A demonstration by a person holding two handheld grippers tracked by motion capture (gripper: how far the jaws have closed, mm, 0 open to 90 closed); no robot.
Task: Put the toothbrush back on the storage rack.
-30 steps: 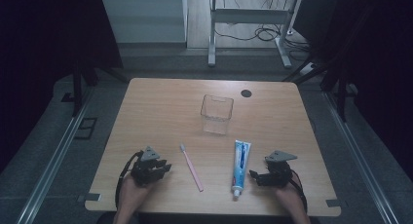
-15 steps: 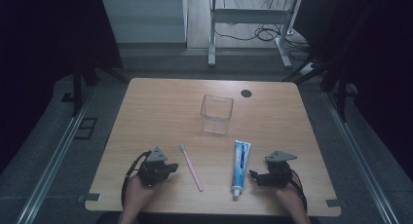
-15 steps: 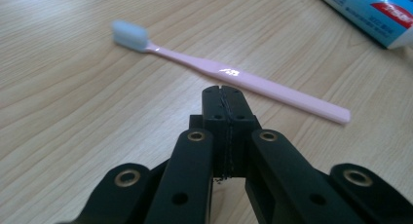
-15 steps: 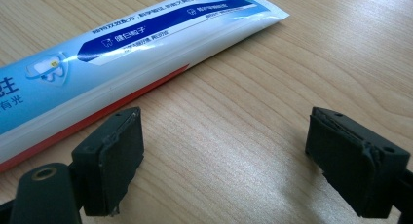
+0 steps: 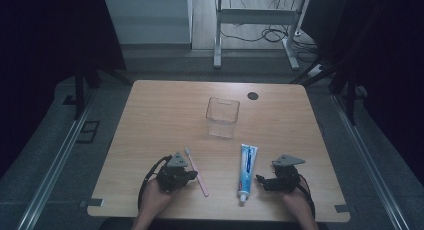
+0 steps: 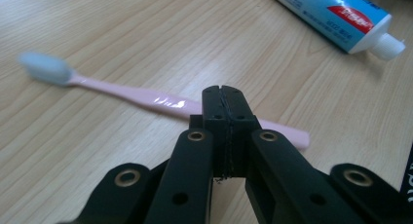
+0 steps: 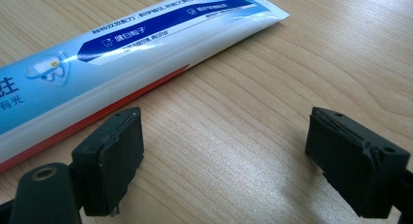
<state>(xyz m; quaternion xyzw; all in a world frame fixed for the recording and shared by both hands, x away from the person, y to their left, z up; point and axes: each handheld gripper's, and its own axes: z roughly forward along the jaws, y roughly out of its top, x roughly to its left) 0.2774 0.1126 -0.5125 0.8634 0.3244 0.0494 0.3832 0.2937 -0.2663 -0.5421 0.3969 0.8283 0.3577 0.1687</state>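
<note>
A pink toothbrush (image 5: 196, 171) with a white head lies on the wooden table (image 5: 165, 115) near the front. My left gripper (image 5: 193, 175) sits just left of it, tips at the handle. In the left gripper view the jaws are shut pad to pad with nothing between them (image 6: 225, 90), and the toothbrush (image 6: 122, 90) runs across just beyond the tips. A blue and white toothpaste tube (image 5: 246, 171) lies to the right, cap toward me. My right gripper (image 5: 259, 179) rests open beside it. In the right gripper view (image 7: 229, 146) the tube (image 7: 122, 53) lies outside the left jaw, bare wood between the pads.
A clear plastic cup (image 5: 222, 117) stands upright at the table's middle. A small black round cap (image 5: 253, 95) sits in the tabletop behind it. The toothpaste cap (image 6: 389, 44) shows at the upper right of the left gripper view. Dark floor and metal rails surround the table.
My left gripper has slid to the right, up to the toothbrush handle. The right gripper, toothpaste and cup have stayed where they were.
</note>
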